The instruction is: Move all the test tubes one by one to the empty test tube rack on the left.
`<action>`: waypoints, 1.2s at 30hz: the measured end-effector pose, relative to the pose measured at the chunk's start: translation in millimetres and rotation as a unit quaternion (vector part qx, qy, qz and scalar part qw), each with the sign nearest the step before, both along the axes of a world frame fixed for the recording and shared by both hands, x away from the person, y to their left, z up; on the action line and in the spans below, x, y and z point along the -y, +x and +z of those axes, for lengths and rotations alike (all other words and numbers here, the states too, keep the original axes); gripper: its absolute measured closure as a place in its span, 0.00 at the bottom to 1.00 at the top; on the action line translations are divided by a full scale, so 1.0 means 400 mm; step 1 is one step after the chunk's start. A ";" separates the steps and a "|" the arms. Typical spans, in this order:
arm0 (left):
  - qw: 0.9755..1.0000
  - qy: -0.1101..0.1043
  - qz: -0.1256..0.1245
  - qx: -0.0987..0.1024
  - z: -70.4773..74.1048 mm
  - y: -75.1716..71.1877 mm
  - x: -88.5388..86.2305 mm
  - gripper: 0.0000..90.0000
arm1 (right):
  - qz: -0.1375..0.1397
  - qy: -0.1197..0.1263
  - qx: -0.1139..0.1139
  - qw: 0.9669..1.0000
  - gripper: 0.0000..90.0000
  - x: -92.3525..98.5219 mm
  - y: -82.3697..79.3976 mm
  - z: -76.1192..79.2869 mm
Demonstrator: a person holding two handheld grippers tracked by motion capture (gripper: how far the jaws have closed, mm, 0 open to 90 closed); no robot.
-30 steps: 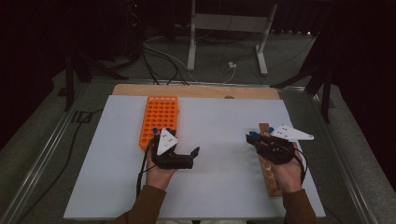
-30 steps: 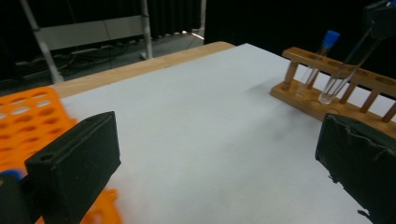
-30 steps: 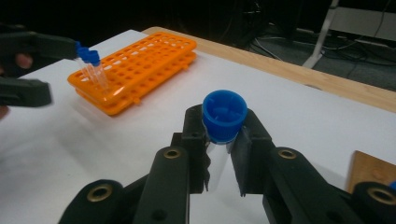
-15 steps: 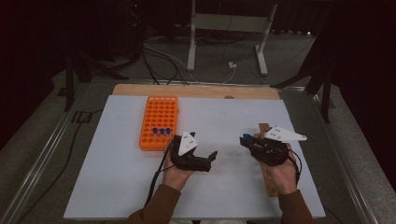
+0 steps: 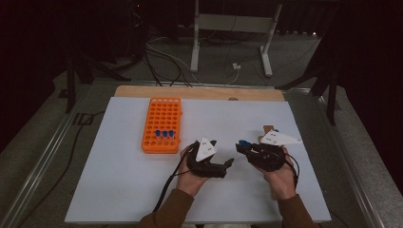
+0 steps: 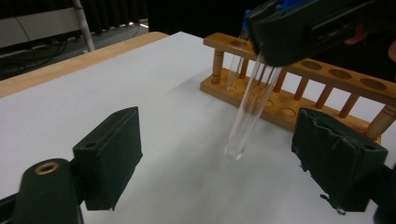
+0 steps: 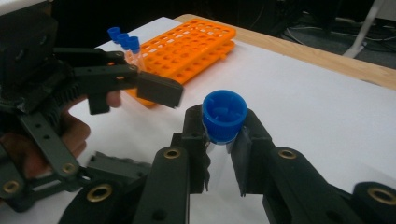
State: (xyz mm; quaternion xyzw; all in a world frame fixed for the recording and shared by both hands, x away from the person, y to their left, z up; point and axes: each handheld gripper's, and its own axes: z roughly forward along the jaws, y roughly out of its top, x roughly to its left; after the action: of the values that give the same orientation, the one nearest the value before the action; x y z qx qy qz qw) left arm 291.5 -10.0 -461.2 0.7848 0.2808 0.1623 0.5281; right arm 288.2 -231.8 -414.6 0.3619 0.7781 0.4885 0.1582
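My right gripper [image 7: 224,140] is shut on a clear test tube with a blue cap [image 7: 225,115], just below the cap. In the high view it [image 5: 243,146] sits right of centre, pointing left. In the left gripper view the tube's glass body [image 6: 247,112] hangs slanted from it, with its round end just above the white table between my left gripper's [image 6: 224,158] open jaws. Those jaws have just been closing, and neither pad [image 6: 112,154] touches the glass. The left gripper [image 5: 222,153] faces the right one from a short way off.
An orange rack [image 5: 161,118] stands at the left centre with three blue-capped tubes [image 5: 164,134] in its near rows. A wooden tube rack [image 6: 327,88] lies under the right hand. A wooden strip [image 5: 199,92] runs along the table's far edge.
The left hand has moved right, away from the orange rack, until its jaws flank the tube. The right gripper has hardly moved and keeps its hold.
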 end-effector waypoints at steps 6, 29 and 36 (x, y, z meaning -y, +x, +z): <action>1.000 -0.003 -0.014 0.011 0.002 -0.007 0.020 0.44 | 0.006 0.001 -0.004 1.000 0.85 -0.009 -0.001 -0.004; 0.999 -0.003 -0.037 0.024 -0.003 -0.017 0.041 0.86 | 0.018 0.002 -0.012 1.000 0.86 -0.015 0.000 -0.009; 0.999 -0.005 -0.037 0.025 -0.004 -0.018 0.044 0.87 | 0.017 0.003 -0.013 1.000 0.86 -0.014 0.000 -0.010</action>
State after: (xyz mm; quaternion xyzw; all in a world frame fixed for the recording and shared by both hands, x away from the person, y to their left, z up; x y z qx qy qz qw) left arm 284.4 -27.7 -462.7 0.7878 0.2387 0.1609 0.5446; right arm 288.4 -226.4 -418.4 0.3558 0.7846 0.4884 0.1389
